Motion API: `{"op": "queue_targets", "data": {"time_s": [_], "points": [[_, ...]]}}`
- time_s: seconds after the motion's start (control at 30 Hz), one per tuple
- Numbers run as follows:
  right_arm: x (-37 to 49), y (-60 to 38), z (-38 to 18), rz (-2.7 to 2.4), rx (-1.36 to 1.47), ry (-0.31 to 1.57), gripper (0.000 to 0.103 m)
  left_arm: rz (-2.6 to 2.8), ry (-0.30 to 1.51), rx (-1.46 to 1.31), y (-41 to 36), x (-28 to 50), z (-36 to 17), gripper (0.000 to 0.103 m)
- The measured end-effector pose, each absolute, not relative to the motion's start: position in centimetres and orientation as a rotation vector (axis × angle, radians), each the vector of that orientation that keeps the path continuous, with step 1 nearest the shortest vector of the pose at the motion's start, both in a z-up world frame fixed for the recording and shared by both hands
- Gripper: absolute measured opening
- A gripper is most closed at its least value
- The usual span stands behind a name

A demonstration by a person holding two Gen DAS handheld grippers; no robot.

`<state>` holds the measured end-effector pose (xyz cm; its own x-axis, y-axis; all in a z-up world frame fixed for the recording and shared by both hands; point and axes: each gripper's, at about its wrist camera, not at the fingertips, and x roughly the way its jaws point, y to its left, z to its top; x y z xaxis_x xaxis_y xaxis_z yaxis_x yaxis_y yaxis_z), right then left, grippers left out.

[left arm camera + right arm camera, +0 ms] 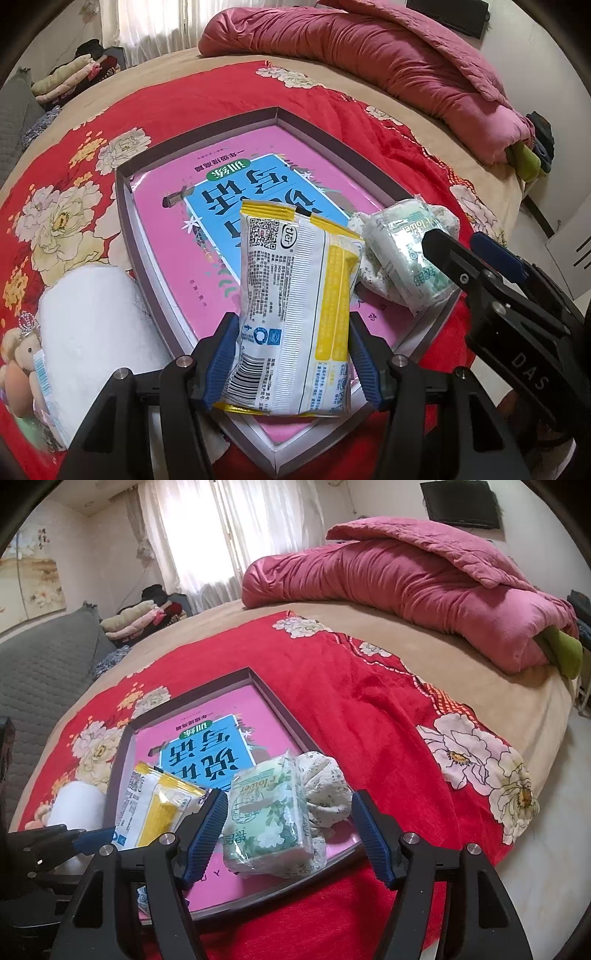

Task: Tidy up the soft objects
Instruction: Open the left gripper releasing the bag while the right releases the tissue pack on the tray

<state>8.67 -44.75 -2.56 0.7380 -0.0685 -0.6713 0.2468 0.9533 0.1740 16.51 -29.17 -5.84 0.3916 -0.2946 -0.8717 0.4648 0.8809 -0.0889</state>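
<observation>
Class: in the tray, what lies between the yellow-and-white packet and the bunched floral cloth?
The green floral tissue pack lies between the packet and the floral cloth, clearest in the right wrist view.

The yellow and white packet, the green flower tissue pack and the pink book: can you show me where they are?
yellow and white packet (295, 314), left wrist view, on its printed middle.
green flower tissue pack (269, 812), right wrist view, on its flowered top face.
pink book (162, 229), left wrist view, on bare pink cover.
</observation>
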Motion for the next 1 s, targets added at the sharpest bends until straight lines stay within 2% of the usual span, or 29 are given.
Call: {"op": "queue_targets", "data": {"time_s": [1.0], "points": [[8.7, -44.8, -2.7, -0.175, 0.270, 0.732, 0.071, -0.449, 1.009, 0.119, -27.3, 16.5, -4.3, 0.062]]}}
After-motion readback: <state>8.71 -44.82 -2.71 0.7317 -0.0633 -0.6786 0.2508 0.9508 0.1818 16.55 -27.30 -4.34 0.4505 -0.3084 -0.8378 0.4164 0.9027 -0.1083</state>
